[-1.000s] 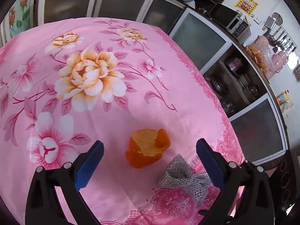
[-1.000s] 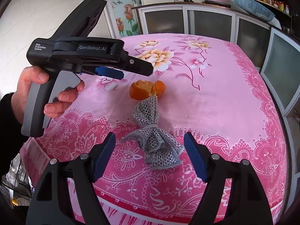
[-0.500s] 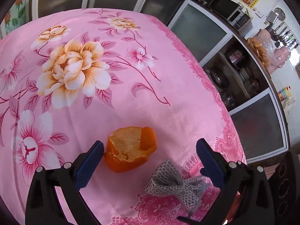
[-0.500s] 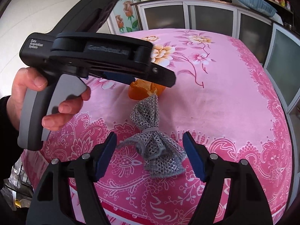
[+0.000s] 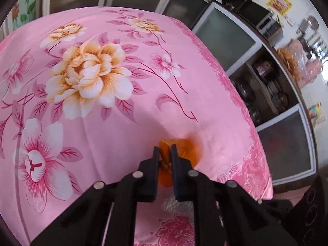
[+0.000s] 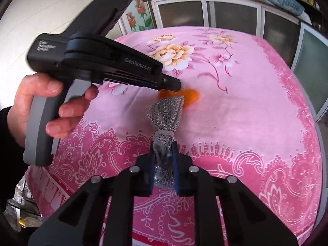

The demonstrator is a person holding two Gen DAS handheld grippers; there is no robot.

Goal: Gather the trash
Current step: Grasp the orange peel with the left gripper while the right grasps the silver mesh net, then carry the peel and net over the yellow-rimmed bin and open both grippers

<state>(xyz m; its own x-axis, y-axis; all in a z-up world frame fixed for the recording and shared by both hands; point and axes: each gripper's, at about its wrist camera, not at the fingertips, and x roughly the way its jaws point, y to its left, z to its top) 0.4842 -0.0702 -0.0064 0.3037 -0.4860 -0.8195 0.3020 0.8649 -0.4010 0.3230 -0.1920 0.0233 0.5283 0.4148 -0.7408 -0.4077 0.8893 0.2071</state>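
Left gripper (image 5: 164, 153) closing, jaws pinching orange peel (image 5: 189, 149) on pink cloth (image 5: 102, 123), near its right edge. Right gripper (image 6: 164, 155) closing, jaws clamped on near end of grey mesh (image 6: 166, 110), far end touching peel. Left hand (image 6: 41, 106) wrapped round grey handle, left of mesh.

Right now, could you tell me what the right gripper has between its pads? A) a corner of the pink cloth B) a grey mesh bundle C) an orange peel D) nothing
B: the right gripper is closing with its pads pressed on the grey mesh bundle; the orange peel is in the left gripper.
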